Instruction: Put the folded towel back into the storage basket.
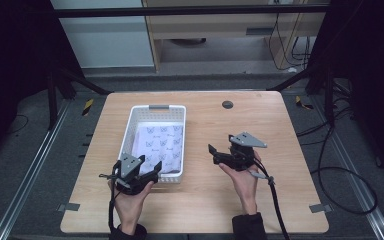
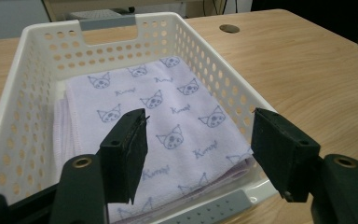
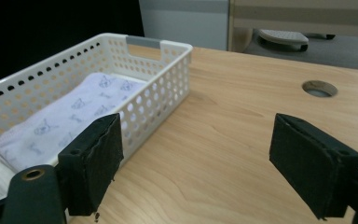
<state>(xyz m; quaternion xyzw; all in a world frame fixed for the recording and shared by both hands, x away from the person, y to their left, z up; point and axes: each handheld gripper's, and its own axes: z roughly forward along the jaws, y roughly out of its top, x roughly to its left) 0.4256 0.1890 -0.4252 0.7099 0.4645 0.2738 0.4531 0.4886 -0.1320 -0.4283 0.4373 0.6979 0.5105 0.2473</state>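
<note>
On the wooden table (image 1: 280,150), a white basket (image 1: 130,131) held a folded cat-print cloth (image 2: 168,112); its writing was illegible. I kept left gripper (image 2: 200,154) and right gripper (image 3: 196,168) jaws wide, empty.

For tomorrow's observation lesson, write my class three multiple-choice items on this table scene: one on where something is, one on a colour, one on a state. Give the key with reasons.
1. Where does the folded cloth lie?
A. on the bare table beside the basket
B. inside the basket
C. draped over the basket's rim

2. What colour is the basket?
A. white
B. blue
C. black

3. How do the left tongs stand?
A. shut on the cloth
B. shut on the basket's rim
C. open, holding nothing

Key:
1. B, as the left gripper view shows the cloth flat on the basket's floor, walled in on all sides.
2. A, as its perforated walls are white in every view, with only the handles grey.
3. C, as the two black jaws stand wide apart over the near end of the basket, with the cloth seen between them and nothing gripped. The right tongs are open too, over the wooden table.
</note>
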